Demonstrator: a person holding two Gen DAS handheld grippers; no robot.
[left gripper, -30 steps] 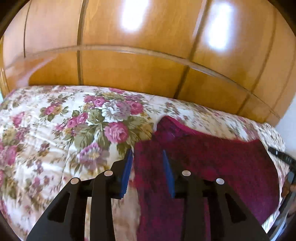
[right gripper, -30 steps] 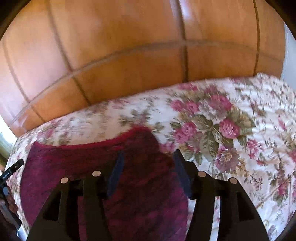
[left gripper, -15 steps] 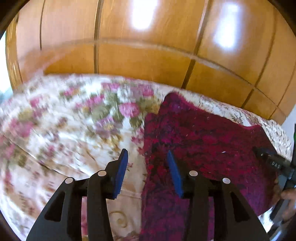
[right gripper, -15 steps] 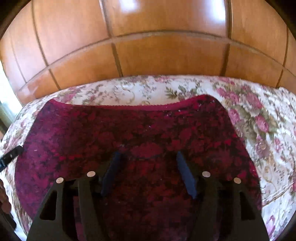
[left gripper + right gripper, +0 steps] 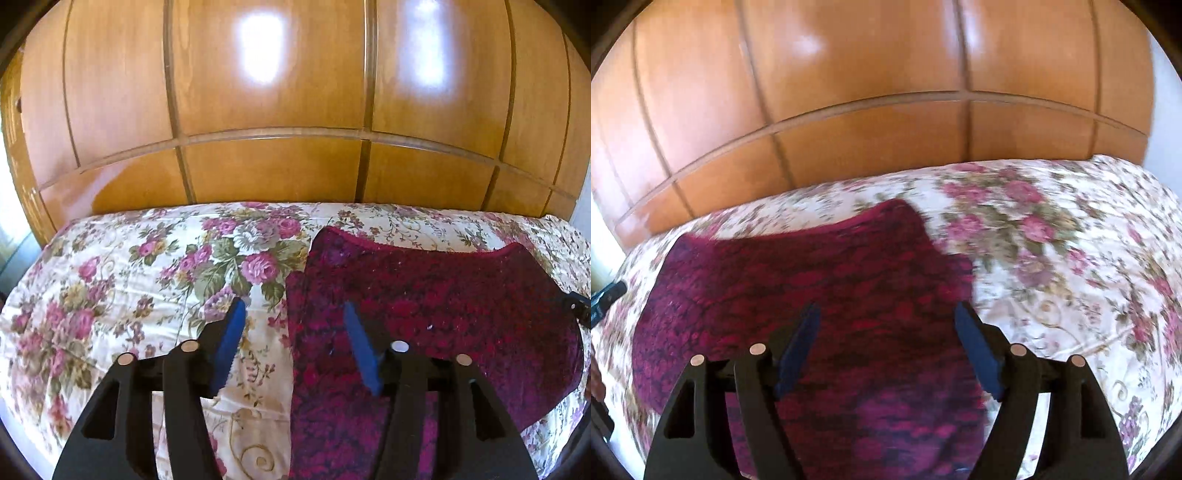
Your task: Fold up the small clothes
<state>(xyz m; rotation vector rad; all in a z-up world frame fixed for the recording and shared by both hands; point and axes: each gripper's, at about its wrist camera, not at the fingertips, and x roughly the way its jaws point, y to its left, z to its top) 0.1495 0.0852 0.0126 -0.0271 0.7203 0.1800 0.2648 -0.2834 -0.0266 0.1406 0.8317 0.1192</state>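
A dark red knitted garment point(image 5: 424, 317) lies flat on the floral bedspread point(image 5: 129, 280). My left gripper point(image 5: 293, 321) is open and empty, held above the garment's left edge, with its left finger over the bedspread and its right finger over the knit. My right gripper point(image 5: 888, 321) is open and empty above the garment point(image 5: 812, 280) near its right edge. The right gripper's tip shows at the right edge of the left wrist view point(image 5: 578, 308). The left gripper's tip shows at the left edge of the right wrist view point(image 5: 607, 293).
A tall wooden panelled wardrobe point(image 5: 277, 110) stands just behind the far edge of the bed. The bedspread point(image 5: 1089, 258) stretches out to both sides of the garment. A bright window strip is at the far left point(image 5: 11, 236).
Both grippers have opened wider. The left view has swung back to the left and drawn away a little. The right gripper has shifted right, toward the garment's right edge.
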